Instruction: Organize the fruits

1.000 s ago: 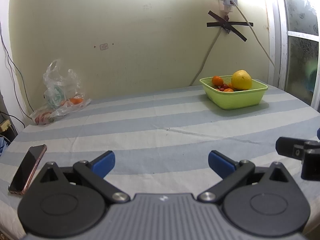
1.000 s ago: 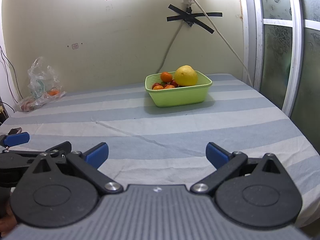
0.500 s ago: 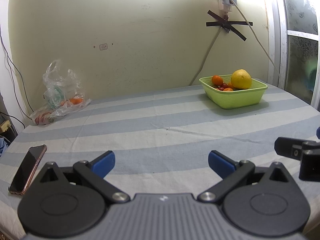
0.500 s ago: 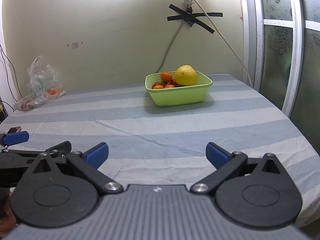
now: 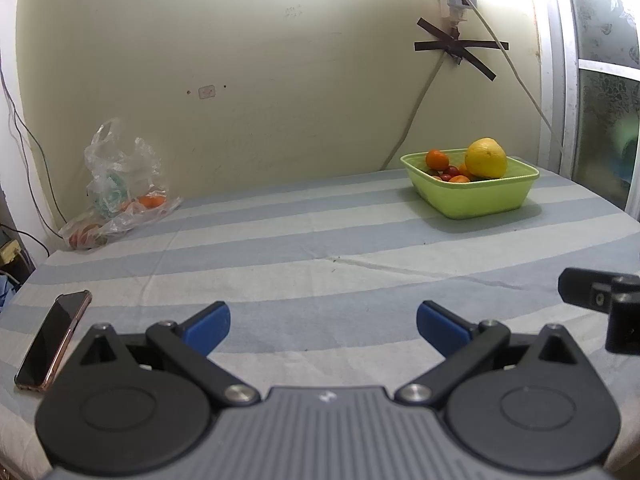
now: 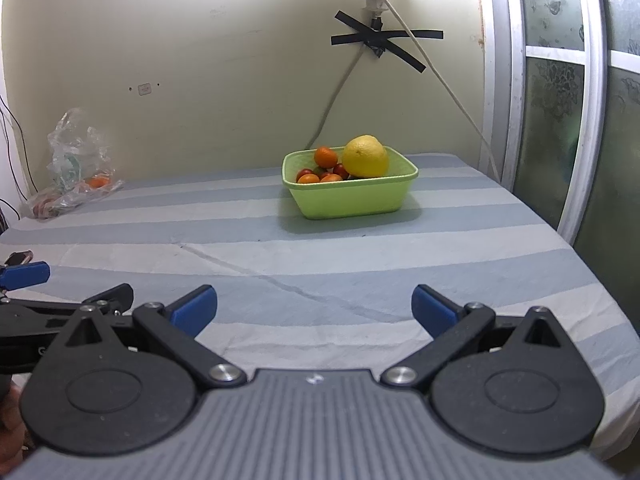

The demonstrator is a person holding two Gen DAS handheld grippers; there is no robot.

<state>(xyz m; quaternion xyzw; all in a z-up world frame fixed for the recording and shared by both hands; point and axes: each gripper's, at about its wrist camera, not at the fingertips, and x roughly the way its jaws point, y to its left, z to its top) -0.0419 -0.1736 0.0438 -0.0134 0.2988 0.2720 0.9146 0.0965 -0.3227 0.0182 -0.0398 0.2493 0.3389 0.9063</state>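
A light green bowl (image 5: 476, 196) (image 6: 352, 196) stands at the far side of the striped table, near the wall. It holds a big yellow citrus fruit (image 5: 486, 158) (image 6: 366, 156), small oranges (image 5: 437, 159) (image 6: 325, 157) and a few small red fruits (image 6: 341, 170). My left gripper (image 5: 323, 326) hovers low over the near table edge, open and empty. My right gripper (image 6: 314, 308) is beside it to the right, also open and empty. Both are far short of the bowl.
A crumpled clear plastic bag (image 5: 120, 184) (image 6: 72, 164) with orange fruit inside lies at the far left by the wall. A phone (image 5: 54, 340) rests on the cloth at the near left. Cables hang on the wall; a window frame (image 6: 560, 120) borders the right.
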